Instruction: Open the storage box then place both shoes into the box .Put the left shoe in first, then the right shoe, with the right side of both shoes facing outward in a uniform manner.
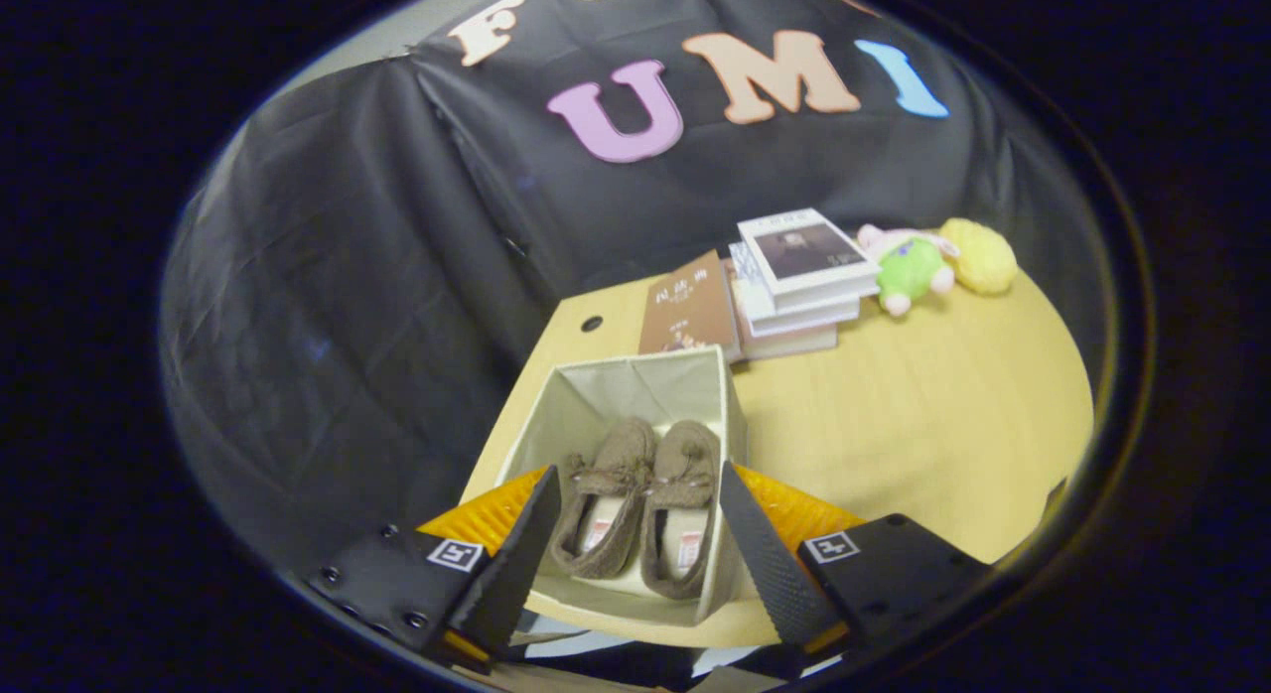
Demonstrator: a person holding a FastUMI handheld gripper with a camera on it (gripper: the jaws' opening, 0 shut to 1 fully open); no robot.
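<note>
we see our claw (pixel 635 544) hanging above the storage box (pixel 635 395), looking down into it at a slant. its two dark fingers (pixel 516 564) are spread wide, one over each side wall of the box near the box's closer end, and neither finger presses on anything. the ridged inner pads face each other across the gap. behind each finger sits a black block with a small square marker, backed by orange housing, closer to us than the box.
</note>
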